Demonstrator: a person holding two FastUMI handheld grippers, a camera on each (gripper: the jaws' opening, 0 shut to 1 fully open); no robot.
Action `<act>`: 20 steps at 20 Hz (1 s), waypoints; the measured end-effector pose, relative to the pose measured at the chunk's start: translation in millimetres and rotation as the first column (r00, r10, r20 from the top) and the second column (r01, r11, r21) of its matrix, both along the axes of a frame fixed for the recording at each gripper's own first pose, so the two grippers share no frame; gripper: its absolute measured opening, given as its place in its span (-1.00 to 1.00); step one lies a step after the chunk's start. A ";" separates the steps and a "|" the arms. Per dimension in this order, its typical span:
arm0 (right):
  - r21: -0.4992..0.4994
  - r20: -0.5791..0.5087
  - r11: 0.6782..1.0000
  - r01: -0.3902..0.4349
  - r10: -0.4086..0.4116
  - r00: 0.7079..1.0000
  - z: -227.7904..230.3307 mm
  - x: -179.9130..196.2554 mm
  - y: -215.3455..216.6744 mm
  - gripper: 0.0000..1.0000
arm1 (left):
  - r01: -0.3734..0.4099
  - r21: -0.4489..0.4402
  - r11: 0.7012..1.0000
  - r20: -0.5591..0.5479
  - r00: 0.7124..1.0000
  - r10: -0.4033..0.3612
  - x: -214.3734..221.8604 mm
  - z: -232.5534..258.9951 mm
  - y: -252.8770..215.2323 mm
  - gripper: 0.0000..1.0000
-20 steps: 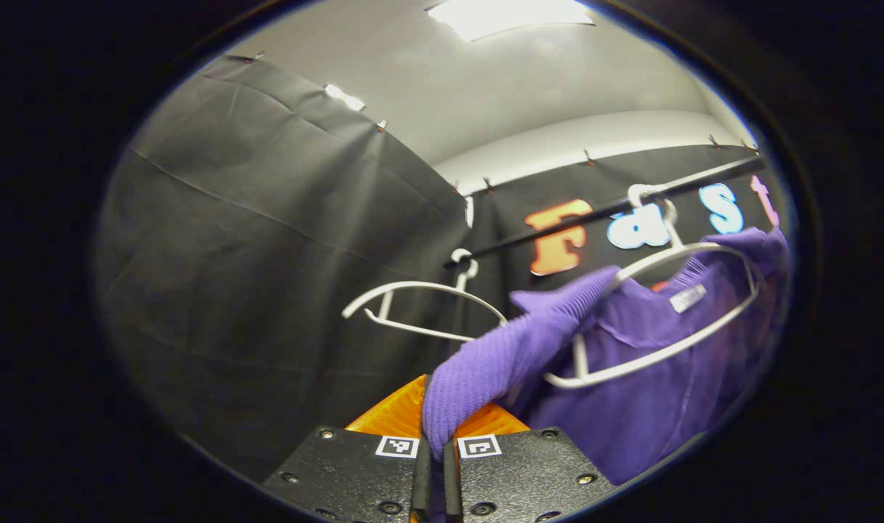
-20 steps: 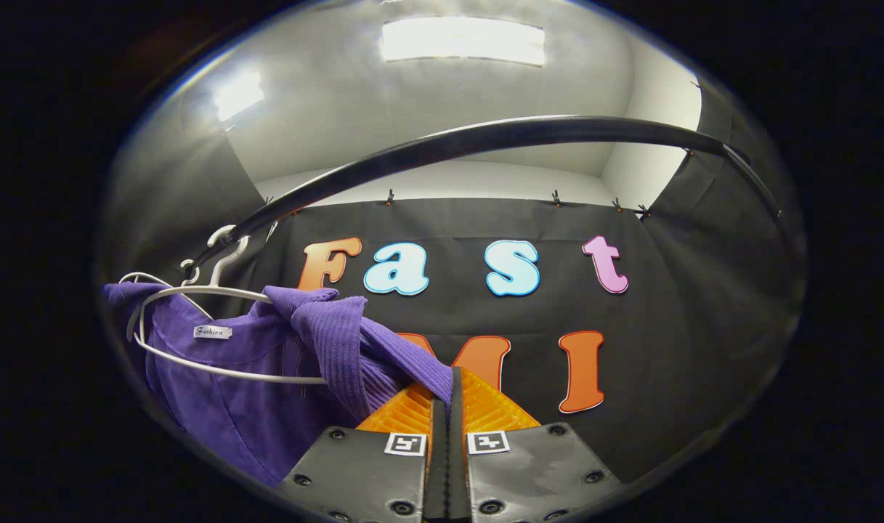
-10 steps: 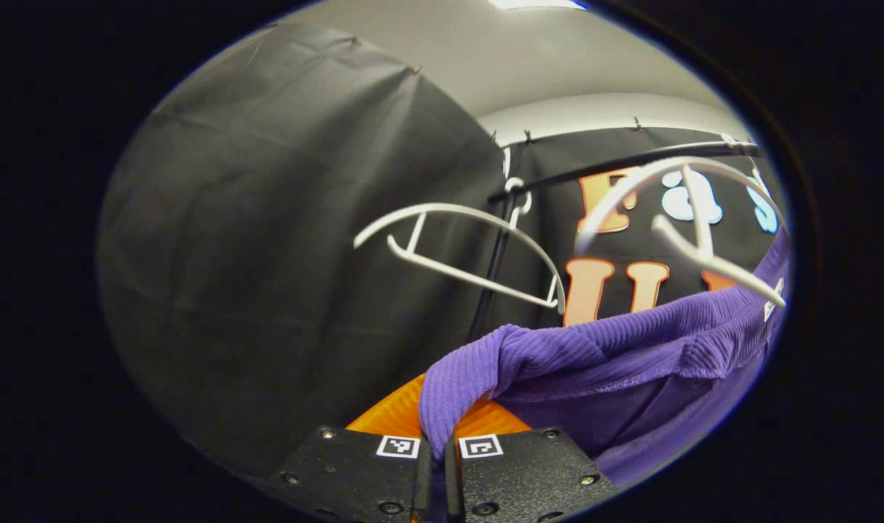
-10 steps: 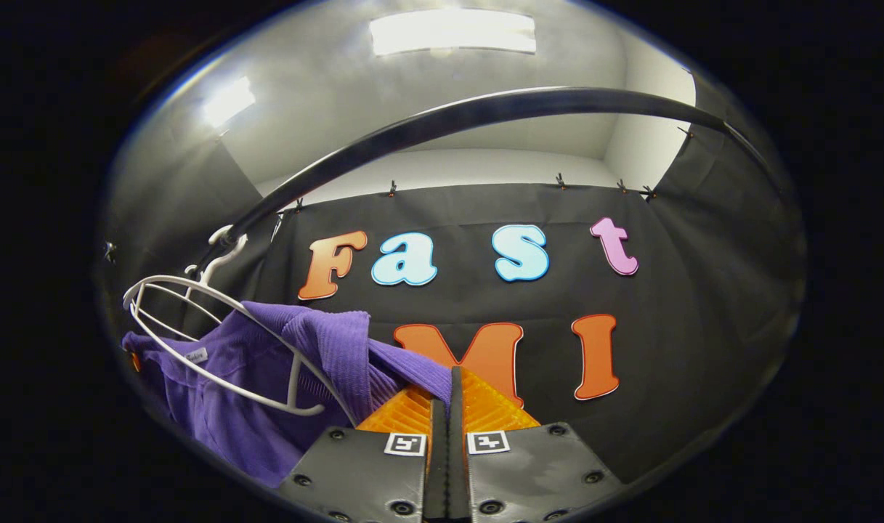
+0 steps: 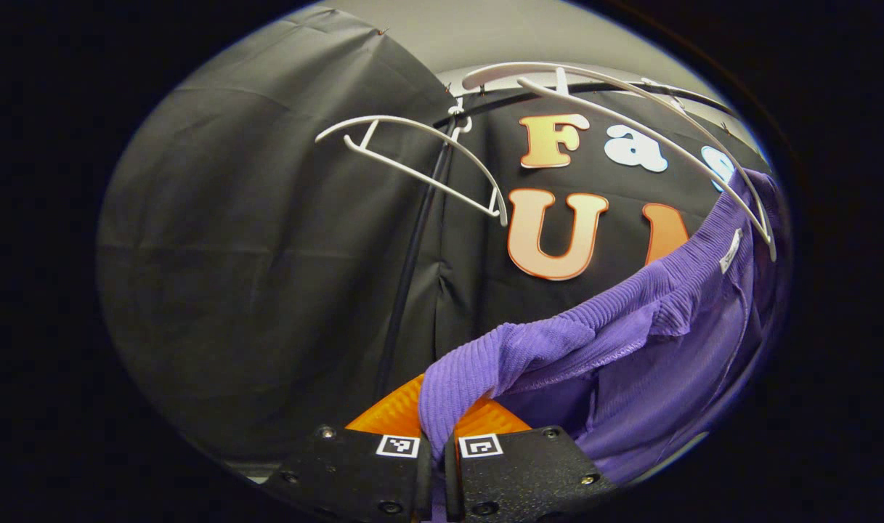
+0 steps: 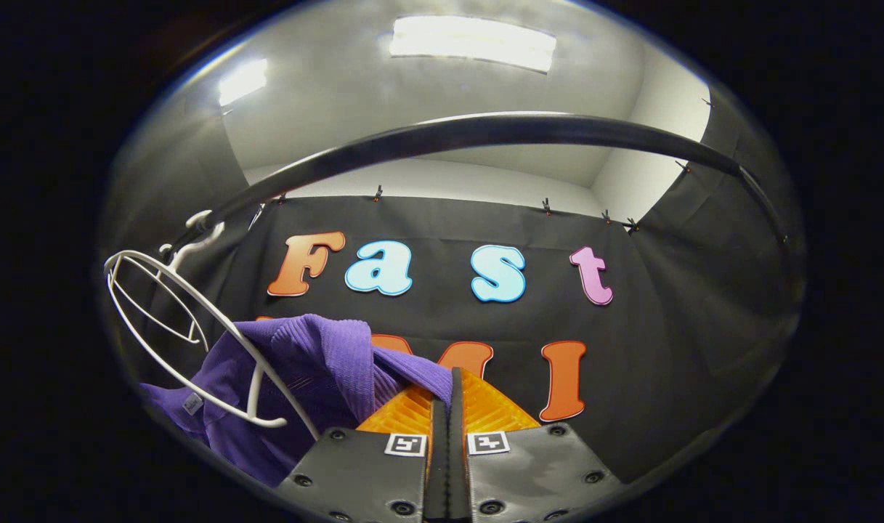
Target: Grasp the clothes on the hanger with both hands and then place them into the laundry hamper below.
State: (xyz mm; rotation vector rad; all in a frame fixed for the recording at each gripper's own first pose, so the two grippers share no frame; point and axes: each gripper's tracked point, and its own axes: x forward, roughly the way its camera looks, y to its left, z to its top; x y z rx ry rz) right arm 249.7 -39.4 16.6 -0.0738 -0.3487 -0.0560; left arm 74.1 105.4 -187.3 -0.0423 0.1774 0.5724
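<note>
Here, left gripper (image 5: 432, 443) clamped on purple garment's (image 5: 630, 349) ribbed edge, right gripper (image 6: 447, 407) pinching its other edge, white hanger (image 6: 195, 327) above garment, bare black cloth beyond

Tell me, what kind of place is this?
Probably a small staged booth set up as a laundry or wardrobe corner, not a real home. Black cloth walls are clipped up under a plain ceiling, a dark clothes rail carries white hangers, and a purple garment is held by each tool.
</note>
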 end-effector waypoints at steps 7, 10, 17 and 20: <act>0.028 -0.238 1.000 0.005 0.002 0.971 -85.7 21.4 -23.5 -0.85 | 0.027 -0.008 1.000 -0.053 0.998 -0.028 -24.4 -16.3 -14.2 -0.87; -0.019 -0.272 1.000 0.006 -0.011 0.962 -106.2 9.8 -33.1 -0.86 | 0.043 0.024 0.999 -0.065 0.997 -0.041 -27.5 -9.0 -18.0 -0.81; -0.058 -0.296 0.997 -0.059 0.039 0.954 -112.6 -29.5 -27.6 -0.85 | 0.069 0.038 0.997 -0.057 0.996 -0.067 -46.0 11.7 -38.3 -0.87; -0.030 -0.330 0.980 -0.195 0.174 0.928 -121.8 -45.5 3.7 -0.84 | 0.124 0.019 0.992 -0.040 0.992 -0.123 -38.3 23.5 -59.3 -0.87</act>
